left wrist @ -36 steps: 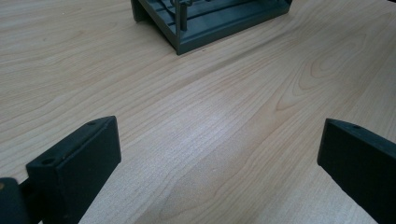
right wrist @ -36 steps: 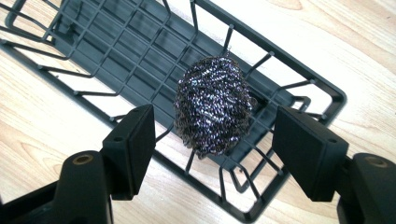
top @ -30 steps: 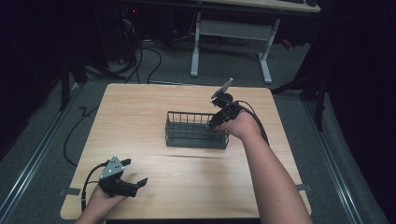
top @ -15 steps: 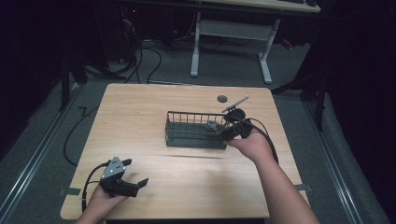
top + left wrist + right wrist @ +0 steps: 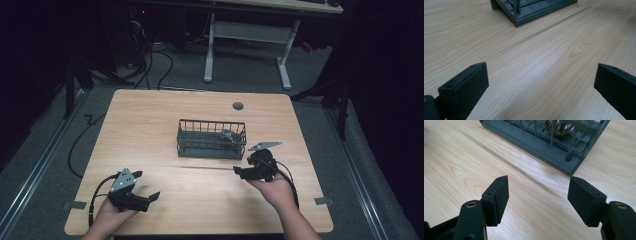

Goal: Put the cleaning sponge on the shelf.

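Both jaws spread, empty: left gripper (image 5: 148, 197) near table (image 5: 150, 130) corner, right gripper (image 5: 241, 171) just beside wire basket (image 5: 211, 138). Inside basket, perhaps crumpled foil (image 5: 557, 126)

Light wood table (image 5: 150, 125); grey carpet floor (image 5: 45, 135); white-legged desk (image 5: 247, 30) behind; dark surroundings.

A dark wire basket (image 5: 211, 140) stands near the middle of the bench (image 5: 150, 125), the one obstacle on it. Bare wood lies open to its left, behind it and along the near edge. The right tool (image 5: 241, 171) sits just beside the basket's near right corner, jaws apart. The left tool (image 5: 150, 197) is well apart at the near left, bare wood between its spread jaws.
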The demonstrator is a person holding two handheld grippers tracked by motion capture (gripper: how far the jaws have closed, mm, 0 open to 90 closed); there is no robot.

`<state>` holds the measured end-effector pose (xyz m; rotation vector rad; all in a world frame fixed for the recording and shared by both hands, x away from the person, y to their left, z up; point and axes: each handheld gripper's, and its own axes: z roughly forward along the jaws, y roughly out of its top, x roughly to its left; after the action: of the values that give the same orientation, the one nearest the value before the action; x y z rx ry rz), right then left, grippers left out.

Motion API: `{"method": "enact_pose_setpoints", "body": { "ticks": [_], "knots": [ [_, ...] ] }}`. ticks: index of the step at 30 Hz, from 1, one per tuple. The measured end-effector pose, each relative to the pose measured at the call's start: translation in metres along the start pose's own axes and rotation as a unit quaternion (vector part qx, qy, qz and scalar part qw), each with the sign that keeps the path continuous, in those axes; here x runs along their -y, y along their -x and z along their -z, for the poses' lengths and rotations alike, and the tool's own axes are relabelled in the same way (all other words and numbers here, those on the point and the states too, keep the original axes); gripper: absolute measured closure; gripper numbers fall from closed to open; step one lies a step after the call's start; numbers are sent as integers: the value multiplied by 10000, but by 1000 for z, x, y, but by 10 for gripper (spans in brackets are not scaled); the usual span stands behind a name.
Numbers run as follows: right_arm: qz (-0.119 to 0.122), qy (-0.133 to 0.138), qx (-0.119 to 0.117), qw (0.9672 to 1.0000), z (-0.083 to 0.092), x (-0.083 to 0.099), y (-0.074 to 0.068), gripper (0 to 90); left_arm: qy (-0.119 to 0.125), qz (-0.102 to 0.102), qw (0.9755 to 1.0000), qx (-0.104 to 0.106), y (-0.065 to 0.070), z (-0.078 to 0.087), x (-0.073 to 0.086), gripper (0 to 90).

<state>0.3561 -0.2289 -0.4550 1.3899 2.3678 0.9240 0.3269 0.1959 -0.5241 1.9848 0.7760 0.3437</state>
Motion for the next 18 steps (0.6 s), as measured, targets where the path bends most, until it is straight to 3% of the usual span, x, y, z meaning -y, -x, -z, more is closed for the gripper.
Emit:
{"method": "enact_pose_setpoints", "body": {
  "ticks": [3,4,6,7,9,10,12,14,15,18],
  "knots": [
    [56,245,23,9997,-3,21,-2,327,-15,-29,10000,18,1,-1,0,2],
    [38,358,-108,9993,-5,37,-2,295,-20,-31,10000,18,1,-1,0,2],
    [24,411,-107,9991,-5,43,-3,285,15,-27,10000,21,1,-1,0,1],
    [29,650,-77,9979,-6,63,-3,275,46,-25,10000,35,1,0,0,2],
    [21,728,-58,9973,-6,69,-3,267,77,-28,10000,43,1,0,0,2],
    [31,987,23,9951,-5,87,-3,249,94,-23,9999,30,1,0,0,2],
    [51,1131,25,9936,-5,96,-3,246,104,-24,9999,-26,2,1,-1,2],
    [194,1095,31,9938,1,102,0,220,125,-1,9999,-58,4,2,-1,2],
    [122,1253,6,9920,6,103,6,220,107,19,9999,-80,5,1,0,2],
    [9,1286,20,9917,4,106,12,224,54,25,9999,-116,7,-1,0,2]
  ]
}}
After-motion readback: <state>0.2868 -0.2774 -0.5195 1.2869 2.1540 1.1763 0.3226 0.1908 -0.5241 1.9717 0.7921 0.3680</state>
